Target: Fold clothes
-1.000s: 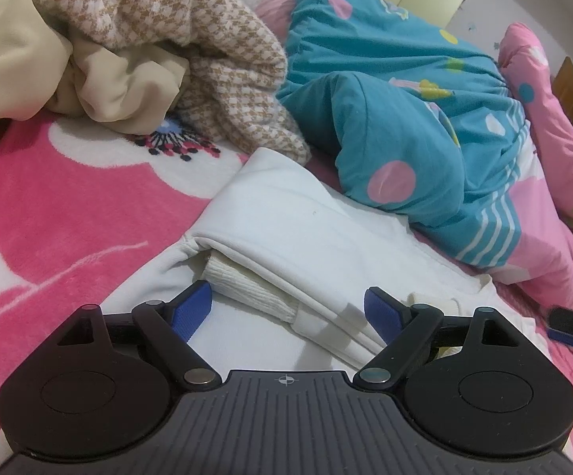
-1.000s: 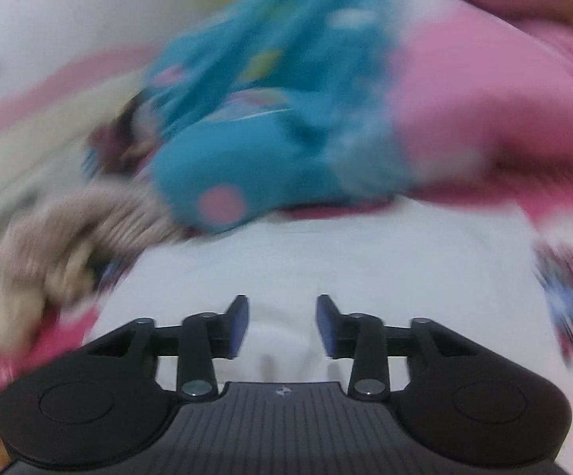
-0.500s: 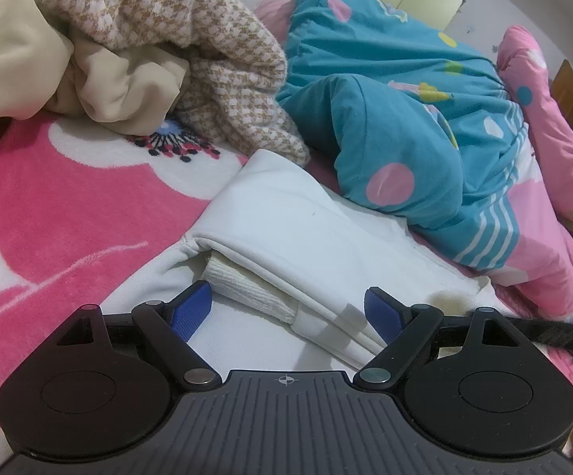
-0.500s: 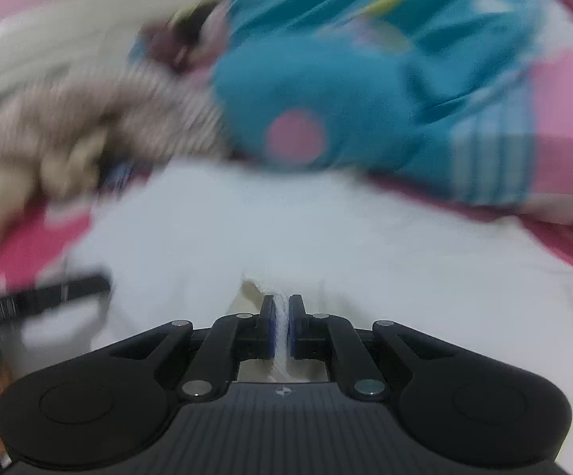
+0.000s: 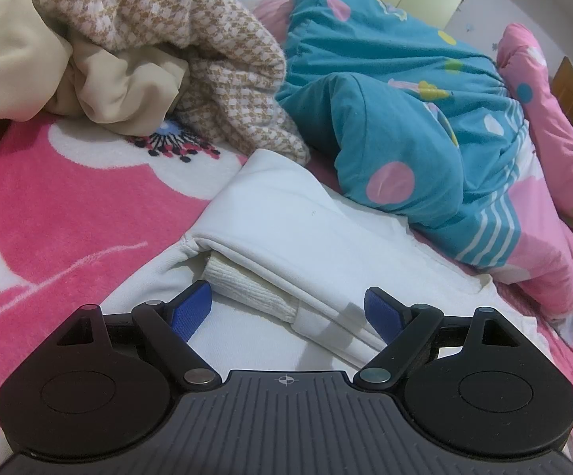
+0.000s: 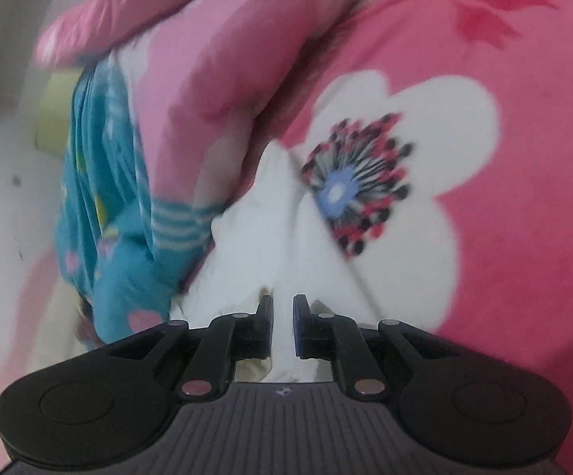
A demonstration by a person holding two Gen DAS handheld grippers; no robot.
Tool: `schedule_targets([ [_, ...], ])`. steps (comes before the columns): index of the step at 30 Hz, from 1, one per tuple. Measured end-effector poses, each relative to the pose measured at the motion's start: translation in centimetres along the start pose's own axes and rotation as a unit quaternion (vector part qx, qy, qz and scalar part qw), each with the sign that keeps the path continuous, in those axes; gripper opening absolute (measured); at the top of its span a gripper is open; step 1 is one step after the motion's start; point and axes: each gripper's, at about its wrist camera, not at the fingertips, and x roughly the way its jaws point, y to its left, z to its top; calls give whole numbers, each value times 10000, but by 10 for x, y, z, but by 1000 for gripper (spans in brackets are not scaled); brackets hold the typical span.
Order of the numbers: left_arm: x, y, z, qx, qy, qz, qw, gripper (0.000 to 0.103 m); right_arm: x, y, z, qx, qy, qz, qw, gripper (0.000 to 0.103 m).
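The left gripper stands wide open, low over a folded white garment that lies on the pink flowered blanket. Its two blue pads sit either side of the garment's near folded edge without pressing on it; a ribbed white layer shows between the folds just ahead of the left pad. Beyond the garment, ahead and to the left, lies a heap of a houndstooth garment and a cream cloth; ahead and to the right a teal quilt with coloured spots is bunched up, touching the white garment's far edge.

The right gripper has nearly closed jaws that have just been opening a little from their tightest. White cloth runs forward from between its fingers and looks pinched there, pulled into a ridge that rises ahead of the tips. This view is blurred. To the right of the ridge spreads the blanket's white flower; to the left lie the teal quilt and a pink quilt
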Motion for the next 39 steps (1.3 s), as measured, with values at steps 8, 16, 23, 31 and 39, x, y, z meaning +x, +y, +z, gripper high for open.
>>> schedule_targets([
  [8, 0, -1, 0, 13, 3, 6, 10000, 86, 33, 67, -3, -1573, 597, -315, 9852, 56],
  [16, 0, -5, -1, 133, 1, 90, 9999, 86, 74, 97, -28, -2692, 1197, -888, 9515, 5],
  [23, -6, -16, -4, 462, -38, 341, 9983, 86, 52, 115, -7, -2737, 237, -571, 9598, 3],
  [31, -5, -17, -4, 508, 18, 390, 9979, 86, 47, 108, -7, -3045, 53, -810, 9491, 3],
  [39, -4, -16, -4, 489, 28, 375, 9981, 86, 47, 103, -7, -3074, -81, -811, 9481, 3],
])
